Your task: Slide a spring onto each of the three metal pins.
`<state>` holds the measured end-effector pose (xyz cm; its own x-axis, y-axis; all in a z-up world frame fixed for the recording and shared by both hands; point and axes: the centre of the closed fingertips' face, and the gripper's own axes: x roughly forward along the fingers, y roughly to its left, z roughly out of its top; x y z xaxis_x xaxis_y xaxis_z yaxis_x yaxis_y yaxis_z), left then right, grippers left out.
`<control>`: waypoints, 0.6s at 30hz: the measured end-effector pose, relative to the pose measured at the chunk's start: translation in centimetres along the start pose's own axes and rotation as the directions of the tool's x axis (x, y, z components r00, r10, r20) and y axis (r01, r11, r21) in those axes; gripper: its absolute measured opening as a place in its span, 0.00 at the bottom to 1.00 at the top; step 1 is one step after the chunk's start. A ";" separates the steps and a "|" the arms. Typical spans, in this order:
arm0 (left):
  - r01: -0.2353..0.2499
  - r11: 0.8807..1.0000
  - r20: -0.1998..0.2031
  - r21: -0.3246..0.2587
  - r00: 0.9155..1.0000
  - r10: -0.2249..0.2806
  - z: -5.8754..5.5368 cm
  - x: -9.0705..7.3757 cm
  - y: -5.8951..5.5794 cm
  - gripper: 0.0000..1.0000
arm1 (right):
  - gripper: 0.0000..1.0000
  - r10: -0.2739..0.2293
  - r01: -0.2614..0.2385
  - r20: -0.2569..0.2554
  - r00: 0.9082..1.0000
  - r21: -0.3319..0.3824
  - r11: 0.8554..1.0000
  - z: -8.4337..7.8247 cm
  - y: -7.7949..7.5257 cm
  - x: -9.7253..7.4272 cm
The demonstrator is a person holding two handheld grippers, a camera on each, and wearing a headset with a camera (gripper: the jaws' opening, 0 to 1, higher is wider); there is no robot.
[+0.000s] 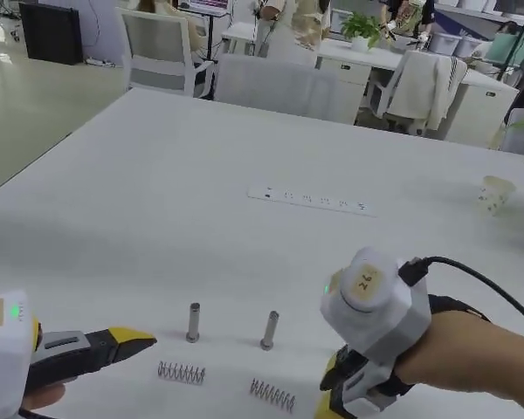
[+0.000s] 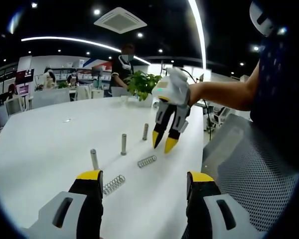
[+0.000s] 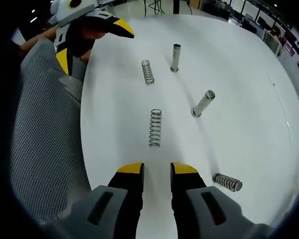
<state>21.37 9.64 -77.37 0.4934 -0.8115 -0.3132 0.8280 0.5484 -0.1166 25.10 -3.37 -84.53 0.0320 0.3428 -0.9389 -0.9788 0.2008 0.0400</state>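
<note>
Well behind the pins (image 1: 193,322) lies a power strip (image 1: 307,200) (cup (image 1: 495,194) rightward).

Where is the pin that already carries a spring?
In the right gripper view, the spring-covered pin sits lower right, beside the right gripper, with a bare pin above it.

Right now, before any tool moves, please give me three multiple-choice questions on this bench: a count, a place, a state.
1. How many loose springs lie on the table? A one, B two, C four.
2. Where do they lie? A in a cup, B on the near side of the bare pins, C on a chair.
3. The left tool is: A open, empty, B shut on a spring, C shut on a pin.
Key: B, two coils lie flat; B, both lie in front of the pins; A, its jaws stand apart, nothing between.
</note>
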 end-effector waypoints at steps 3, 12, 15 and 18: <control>0.000 1.000 -0.003 0.001 1.000 0.000 -0.1 0.0 0.0 0.63 | 0.19 0.003 -0.003 0.007 1.000 -0.009 1.000 0.5 0.2 0.3; 0.003 1.000 -0.002 0.000 1.000 -0.003 0.0 0.2 -0.1 0.63 | 0.18 0.016 -0.016 0.013 1.000 -0.033 0.999 2.0 0.5 1.3; 0.006 1.000 -0.004 0.000 1.000 -0.006 0.0 0.3 -0.2 0.63 | 0.17 0.016 -0.016 0.012 1.000 -0.035 0.999 2.2 0.4 1.7; 0.008 1.000 -0.005 -0.002 1.000 -0.008 -0.1 0.3 -0.2 0.63 | 0.16 0.014 -0.014 0.008 1.000 -0.038 0.999 2.2 0.4 2.0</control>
<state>21.34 9.27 -77.57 0.4858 -0.8147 -0.3167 0.8313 0.5426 -0.1206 25.23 -0.56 -85.59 0.0195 0.3526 -0.9356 -0.9862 0.1607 0.0401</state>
